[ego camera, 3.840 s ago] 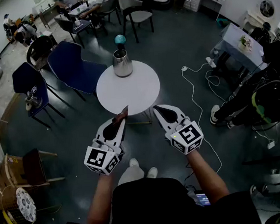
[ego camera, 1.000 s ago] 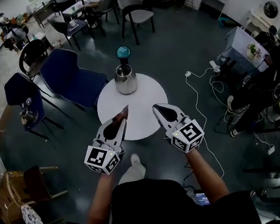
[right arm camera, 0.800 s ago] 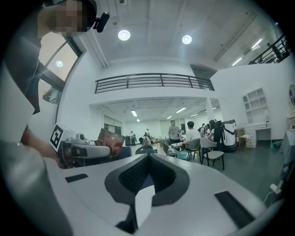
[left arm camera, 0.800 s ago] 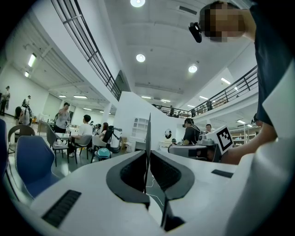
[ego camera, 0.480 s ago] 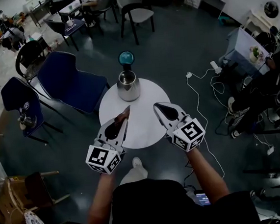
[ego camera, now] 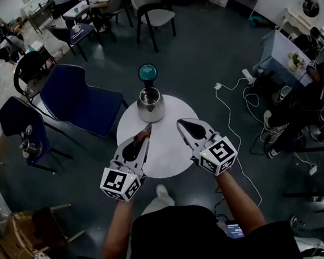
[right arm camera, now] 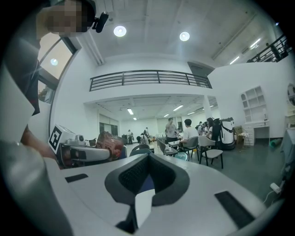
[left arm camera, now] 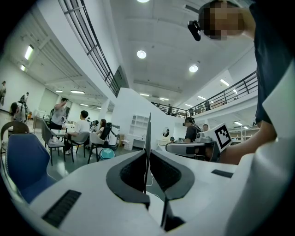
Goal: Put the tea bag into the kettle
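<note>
In an open hall with blue chairs (ego camera: 71, 100), the round white table (ego camera: 169, 148) and its open kettle (ego camera: 150, 105) now lie closer under the person than seconds ago. The left gripper (ego camera: 144, 132) is clamped on the tea bag (ego camera: 141, 136), just short of the kettle. The right gripper (ego camera: 181, 124) is closed, empty. The approach looks nearly complete, the drop not yet made.

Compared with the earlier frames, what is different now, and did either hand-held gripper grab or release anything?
The person has stepped toward the round table, so it and the kettle sit nearer in the head view, with both gripper tips now over the tabletop. Nothing was grabbed or released: the left hand-held gripper still pinches the tea bag, and the right hand-held gripper stays shut and empty.
</note>
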`<state>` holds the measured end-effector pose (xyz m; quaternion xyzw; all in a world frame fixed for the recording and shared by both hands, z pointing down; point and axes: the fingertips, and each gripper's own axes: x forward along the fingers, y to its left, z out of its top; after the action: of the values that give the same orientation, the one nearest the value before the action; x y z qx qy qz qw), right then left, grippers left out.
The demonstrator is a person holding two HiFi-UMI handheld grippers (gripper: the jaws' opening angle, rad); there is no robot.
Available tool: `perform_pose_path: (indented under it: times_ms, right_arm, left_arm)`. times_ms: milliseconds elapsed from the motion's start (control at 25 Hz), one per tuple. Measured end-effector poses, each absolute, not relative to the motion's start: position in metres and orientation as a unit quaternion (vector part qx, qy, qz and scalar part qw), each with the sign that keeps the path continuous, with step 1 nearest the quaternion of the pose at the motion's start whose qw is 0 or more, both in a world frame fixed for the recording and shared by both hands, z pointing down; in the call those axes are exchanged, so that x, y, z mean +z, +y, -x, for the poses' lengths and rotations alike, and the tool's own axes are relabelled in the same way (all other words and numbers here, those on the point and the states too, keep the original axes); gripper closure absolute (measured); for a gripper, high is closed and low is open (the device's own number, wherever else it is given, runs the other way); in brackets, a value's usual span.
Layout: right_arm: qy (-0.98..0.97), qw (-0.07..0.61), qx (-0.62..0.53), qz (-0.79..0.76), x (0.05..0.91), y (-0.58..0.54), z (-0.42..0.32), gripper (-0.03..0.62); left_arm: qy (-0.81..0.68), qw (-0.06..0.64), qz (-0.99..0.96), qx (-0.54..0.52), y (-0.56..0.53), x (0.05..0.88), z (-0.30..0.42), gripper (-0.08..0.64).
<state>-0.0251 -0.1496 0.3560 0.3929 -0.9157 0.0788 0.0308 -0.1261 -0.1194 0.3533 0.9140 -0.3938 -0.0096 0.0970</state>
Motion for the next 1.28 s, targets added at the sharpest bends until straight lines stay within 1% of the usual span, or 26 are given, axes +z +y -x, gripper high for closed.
perform_pose_path:
  times_ms: [400,800,1000,1280]
  right_arm:
    - [-0.908,0.032,0.082,-0.41,0.359,-0.166,0.033,0.575]
    - [-0.907,0.033,0.092,-0.409,0.366,-0.182,0.024,0.575]
    - [-0.916,0.043,0.093,-0.387,0.371,-0.192,0.021,0.575]
    - [-0.925,0.04,0.103,-0.363,0.384,-0.211,0.015,0.575]
  left_arm:
    - [-0.377,0.1,-0.921,-0.002,-0.142,0.358,0.136,0.522]
    - [-0.372,0.111,-0.922,0.004,-0.159,0.368,0.121,0.522]
    - [-0.387,0.11,-0.916,0.007,-0.172,0.369,0.112,0.522]
    - [-0.412,0.111,-0.904,0.015,-0.194,0.383,0.102,0.522]
